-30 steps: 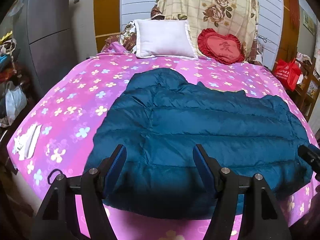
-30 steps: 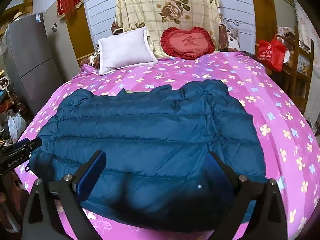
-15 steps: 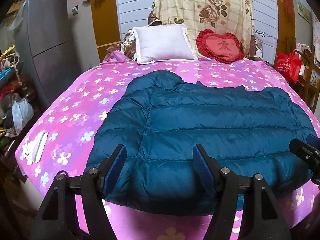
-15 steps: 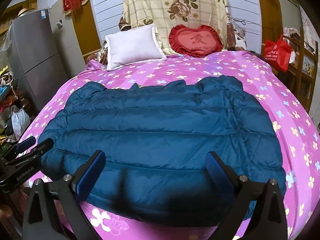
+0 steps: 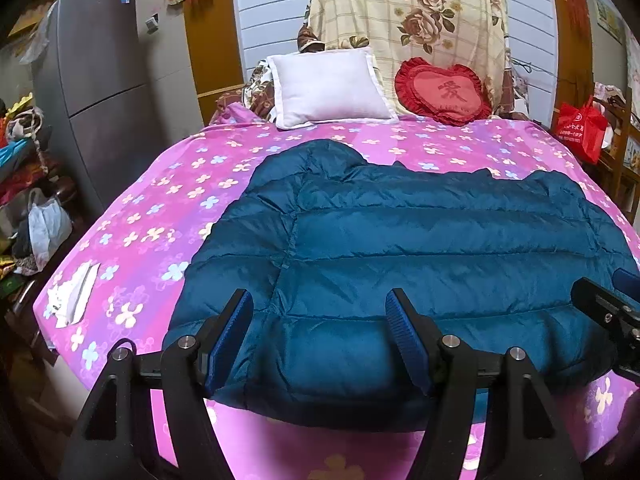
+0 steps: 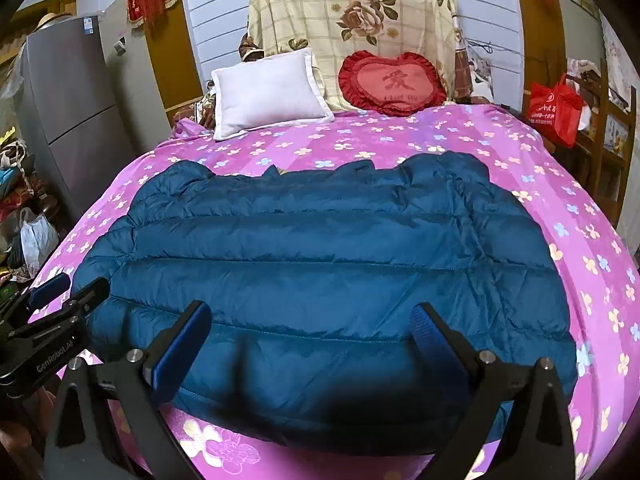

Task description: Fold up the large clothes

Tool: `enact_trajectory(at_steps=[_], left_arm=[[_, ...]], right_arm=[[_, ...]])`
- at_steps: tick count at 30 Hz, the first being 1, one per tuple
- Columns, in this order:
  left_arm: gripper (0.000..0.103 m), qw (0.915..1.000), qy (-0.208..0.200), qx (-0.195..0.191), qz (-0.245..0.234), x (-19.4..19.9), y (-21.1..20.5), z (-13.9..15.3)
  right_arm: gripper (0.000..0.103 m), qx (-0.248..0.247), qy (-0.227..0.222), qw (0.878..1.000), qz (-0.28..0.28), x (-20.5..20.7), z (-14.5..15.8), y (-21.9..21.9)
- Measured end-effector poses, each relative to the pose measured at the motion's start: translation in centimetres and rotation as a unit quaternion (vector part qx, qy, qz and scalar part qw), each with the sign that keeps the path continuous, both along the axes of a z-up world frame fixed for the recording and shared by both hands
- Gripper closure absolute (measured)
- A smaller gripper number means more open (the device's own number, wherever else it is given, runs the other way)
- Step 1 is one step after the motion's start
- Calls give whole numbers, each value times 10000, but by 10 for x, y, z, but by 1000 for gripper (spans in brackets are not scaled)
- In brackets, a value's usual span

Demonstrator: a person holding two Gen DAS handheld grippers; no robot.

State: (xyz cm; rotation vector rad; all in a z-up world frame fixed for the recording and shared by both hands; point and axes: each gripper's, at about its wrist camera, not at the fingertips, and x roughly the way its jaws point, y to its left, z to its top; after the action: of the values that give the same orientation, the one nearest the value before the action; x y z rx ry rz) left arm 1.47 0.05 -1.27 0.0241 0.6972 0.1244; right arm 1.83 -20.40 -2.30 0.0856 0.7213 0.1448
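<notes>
A dark teal quilted down jacket point(image 5: 400, 248) point(image 6: 320, 256) lies spread flat across a bed with a pink flowered sheet point(image 5: 160, 216) point(image 6: 560, 208). My left gripper point(image 5: 320, 320) hovers open above the jacket's near left hem, nothing between its blue pads. Over the near right part of the hem, my right gripper point(image 6: 310, 328) is open and holds nothing. The right gripper's tip point(image 5: 604, 308) shows at the right edge of the left wrist view, and the left gripper point(image 6: 60, 300) shows at the left edge of the right wrist view.
A white pillow point(image 5: 332, 88) and a red heart cushion point(image 5: 444, 96) lean at the head of the bed. A grey fridge point(image 5: 100, 92) and piled bags point(image 5: 36, 224) stand on the left, a red bag point(image 5: 582, 128) and wooden shelf on the right. White paper point(image 5: 74, 292) lies on the sheet's left edge.
Both grippers have drawn back and risen a little from the jacket, so more of the room and the near sheet shows. The jacket has not moved. Both stay open.
</notes>
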Motion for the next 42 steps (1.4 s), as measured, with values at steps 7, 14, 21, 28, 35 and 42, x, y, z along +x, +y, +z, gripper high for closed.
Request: enact_trajectory(at_steps=[7, 14, 21, 28, 35, 42], left_arm=[[52, 10000, 12, -45, -9, 1, 0, -1], [52, 10000, 55, -44, 22, 1, -1, -2], [52, 10000, 83, -31, -24, 1, -3, -4], [52, 9999, 114, -33, -26, 3, -4, -5], [52, 9999, 154, -22, -16, 4, -4, -9], [52, 9998, 177, -12, -29, 4, -5, -10]], right_arm=[[0, 17, 36, 10000, 3, 2, -2, 0], [0, 14, 61, 10000, 19, 2, -3, 1], [0, -28, 48, 10000, 48, 3, -4, 6], [0, -6, 120, 9999, 48, 5, -7, 7], [0, 16, 126, 9999, 51, 5, -8, 6], [0, 27, 165, 9998, 63, 9, -11, 8]])
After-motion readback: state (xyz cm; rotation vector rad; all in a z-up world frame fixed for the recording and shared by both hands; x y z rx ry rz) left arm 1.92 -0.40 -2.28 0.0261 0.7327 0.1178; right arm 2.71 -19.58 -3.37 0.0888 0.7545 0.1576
